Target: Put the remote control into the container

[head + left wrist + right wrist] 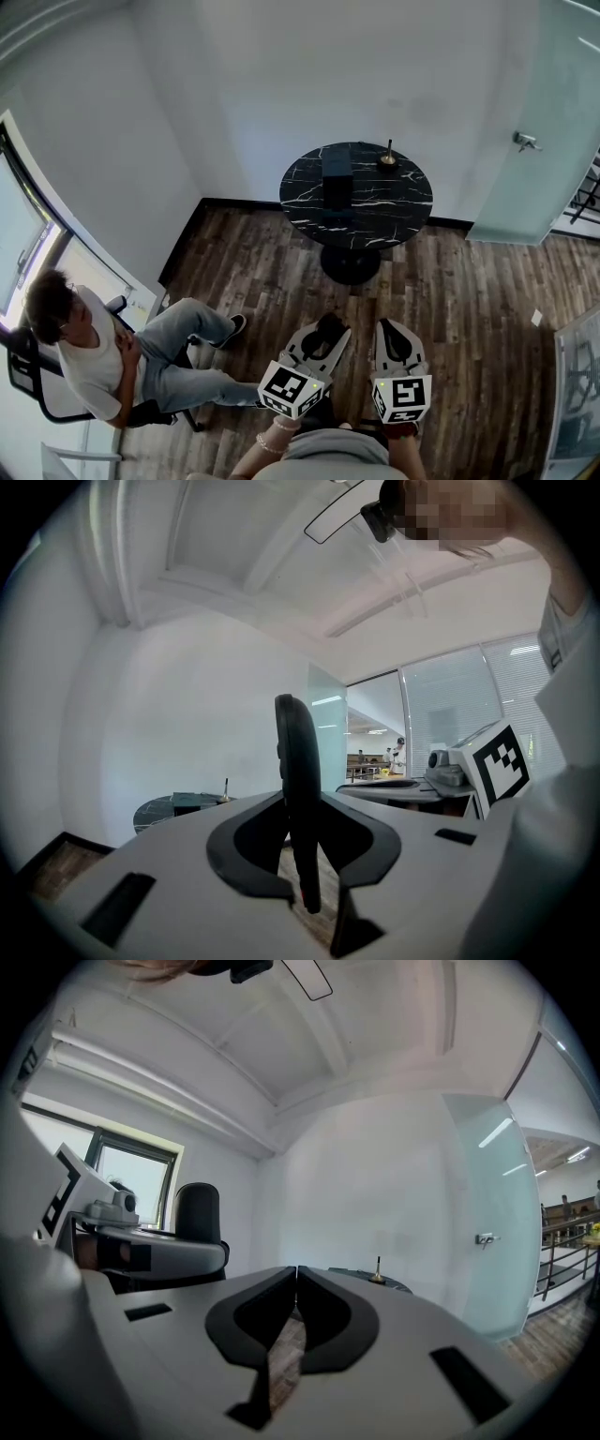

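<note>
1. The remote control [298, 789] is clamped upright in the left tongs [324, 330], which grip it across its lower half, and its upper end rises clear above them.
2. The right tongs [296, 1272] are closed together with nothing between them.
3. The remote control is judged light, stiff and smooth. A hold across its flat faces nearer the middle would likely be steadier, since a low grip may let it tip.
4. The container [337, 178], a dark box, stands on the far round surface [394, 202], well apart from both tongs.
5. Whether the container is open on top cannot be made out. The remote control's buttons are seen only edge-on.
</note>
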Motion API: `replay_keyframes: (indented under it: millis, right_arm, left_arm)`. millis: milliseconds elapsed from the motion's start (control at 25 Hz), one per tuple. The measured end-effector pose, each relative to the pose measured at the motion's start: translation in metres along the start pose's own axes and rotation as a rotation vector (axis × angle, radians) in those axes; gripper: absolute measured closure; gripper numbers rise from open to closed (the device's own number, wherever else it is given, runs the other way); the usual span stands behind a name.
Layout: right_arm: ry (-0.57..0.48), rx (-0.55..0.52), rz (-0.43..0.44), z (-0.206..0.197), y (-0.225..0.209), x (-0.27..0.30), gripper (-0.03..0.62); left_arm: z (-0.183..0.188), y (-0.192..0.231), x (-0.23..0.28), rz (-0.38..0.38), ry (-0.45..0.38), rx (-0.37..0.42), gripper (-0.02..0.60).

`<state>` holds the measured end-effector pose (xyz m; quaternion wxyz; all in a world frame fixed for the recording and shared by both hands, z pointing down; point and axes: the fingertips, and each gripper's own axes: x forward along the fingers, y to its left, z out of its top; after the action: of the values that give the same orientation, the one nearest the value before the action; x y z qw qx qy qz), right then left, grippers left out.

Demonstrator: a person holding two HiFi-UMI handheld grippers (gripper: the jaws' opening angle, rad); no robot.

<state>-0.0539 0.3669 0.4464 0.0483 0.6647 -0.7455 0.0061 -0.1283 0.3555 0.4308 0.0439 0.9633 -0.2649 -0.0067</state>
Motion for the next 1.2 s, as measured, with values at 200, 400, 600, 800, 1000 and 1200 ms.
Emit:
replay_keyframes:
  millis: [200,400,600,800,1000,1200]
  right_arm:
    - [0.008,-0.002,-0.015,0.003,0.003,0.035,0.580]
    - [0.022,-0.005,-0.041,0.006,0.007,0.060,0.580]
    - [0.024,-0.015,-0.064,0.012,0.014,0.080,0.580]
    - [0.024,-0.024,-0.076,0.011,0.024,0.095,0.580]
    - [0.031,-0.039,-0.087,0.013,0.028,0.103,0.580]
    - [0.014,-0.053,-0.099,0.020,0.022,0.110,0.580]
  left_arm:
    - [0.003,0.033,0.015,-0.027,0.003,-0.005,0.508]
    - [0.004,0.058,0.024,-0.053,0.011,-0.019,0.508]
    - [0.010,0.083,0.025,-0.063,0.003,-0.023,0.508]
    - [0.009,0.105,0.020,-0.059,-0.012,-0.028,0.508]
    - [0.009,0.115,0.023,-0.061,-0.007,-0.033,0.508]
    - [0.011,0.123,0.031,-0.058,0.001,-0.036,0.508]
